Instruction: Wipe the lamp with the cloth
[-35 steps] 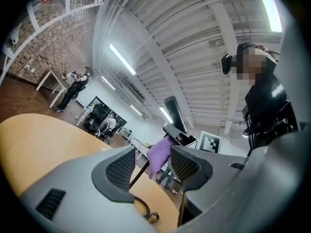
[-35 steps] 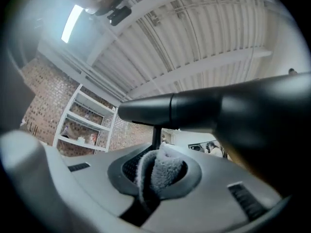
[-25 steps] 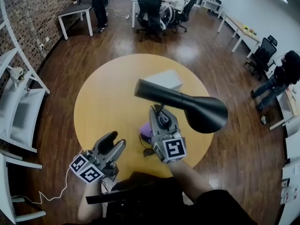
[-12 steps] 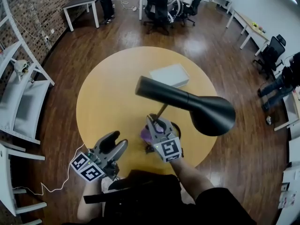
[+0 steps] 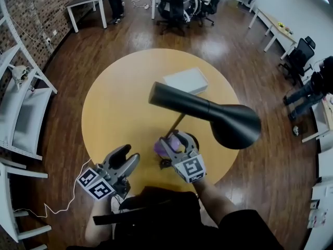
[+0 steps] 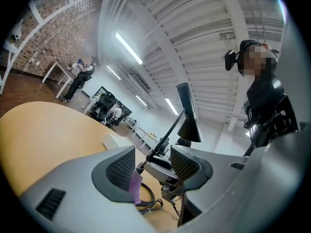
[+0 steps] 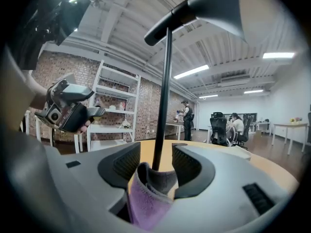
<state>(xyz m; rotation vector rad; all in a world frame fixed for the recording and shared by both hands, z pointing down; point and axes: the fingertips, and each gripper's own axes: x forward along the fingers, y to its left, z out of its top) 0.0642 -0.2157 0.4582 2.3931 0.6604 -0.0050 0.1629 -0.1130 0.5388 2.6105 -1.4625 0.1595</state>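
The left tool [image 5: 126, 155] hangs off the near edge of the table [image 5: 112, 103], its jaws spread with nothing between them. In its own view, only the far-off lamp and a strip of purple show through the gap. It takes no part in the work at the moment.

Next to the right is the cloth [image 5: 160, 148], a purple bundle low over the table just beside the lamp's foot. It sits in the right tool [image 5: 174, 141], whose jaws have just been opening. In the right gripper view the cloth [image 7: 148, 198] is bunched loosely between the parted pads, lying against the left one rather than squeezed. The stem [image 7: 163, 96] rises straight up just beyond the tips.

Furthest right is the lamp [image 5: 208, 111], standing on the table with its black shade reaching out toward the table's right edge.

This looks like the bottom of a pass down the stem, or a regrip there, and the hold on the cloth seems slack. The next move probably calls for closing firmly on the cloth again and then pressing it to the stem or base. The left tool could steady the lamp so it does not tip.
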